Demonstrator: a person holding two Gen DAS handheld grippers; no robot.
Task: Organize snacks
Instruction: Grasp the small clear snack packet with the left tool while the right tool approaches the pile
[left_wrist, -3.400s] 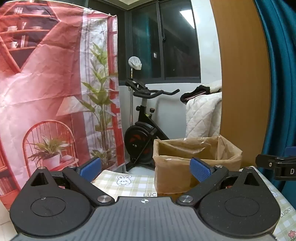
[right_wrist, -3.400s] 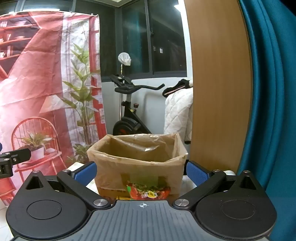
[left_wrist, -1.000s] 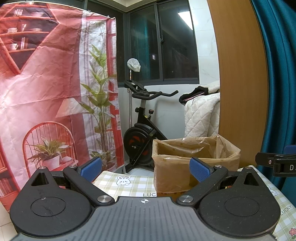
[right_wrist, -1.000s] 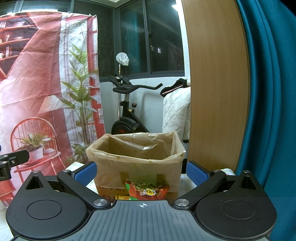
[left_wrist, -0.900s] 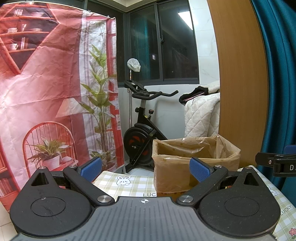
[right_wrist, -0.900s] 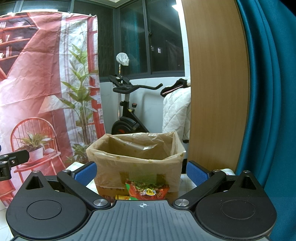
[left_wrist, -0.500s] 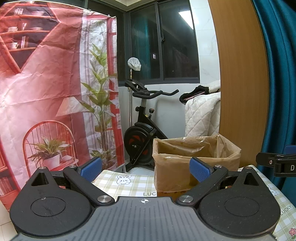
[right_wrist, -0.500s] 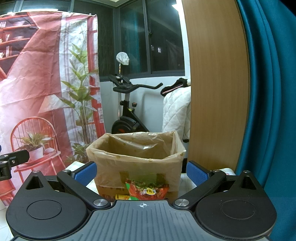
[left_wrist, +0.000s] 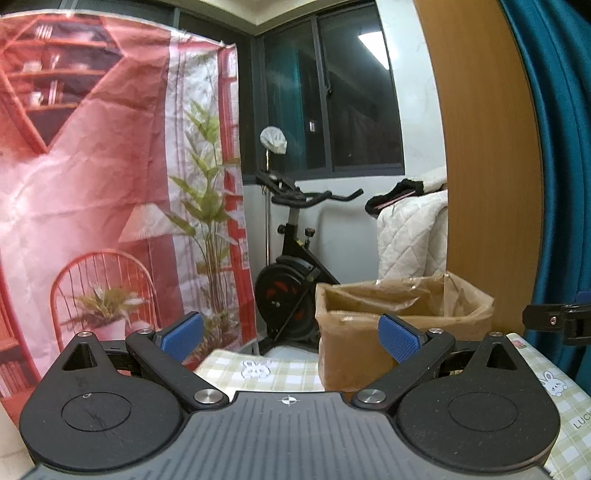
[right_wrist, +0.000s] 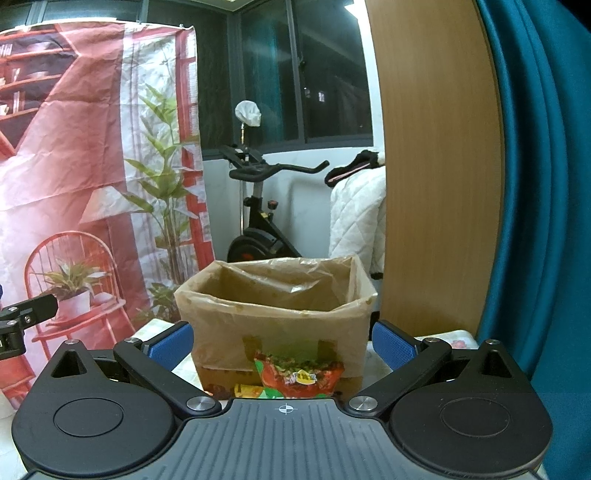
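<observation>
— So, what sits nearest the right gripper (right_wrist: 282, 341)?

— Its blue pads (right_wrist: 393, 343) are spread wide with nothing between them; just past them a red and green snack packet (right_wrist: 299, 378) leans against the front of the box (right_wrist: 277, 325), with a yellow packet (right_wrist: 246, 389) low beside it; both are partly hidden by the gripper body.

— And the left gripper (left_wrist: 291, 338)?

— Likewise spread and empty; it hangs over the checked tablecloth (left_wrist: 275, 371), with the box off to its right; the right gripper's tip shows at the far right edge of that view.

— Has anything changed over the last few seconds?

— Almost nothing; both views have drifted a touch, the packets lie as they did, and neither gripper has closed; I judge the sorting has yet to start.

— What lies farther back?

— The box is lined with a brown plastic bag (right_wrist: 280, 284), its mouth open, and I cannot see the bottom; beyond stand an exercise bike (right_wrist: 258, 221), a red printed backdrop (right_wrist: 74, 147) and a teal curtain (right_wrist: 535, 184).

— So the next move?

— Probably the right gripper lowering onto the red packet; thin foil may slip.
</observation>
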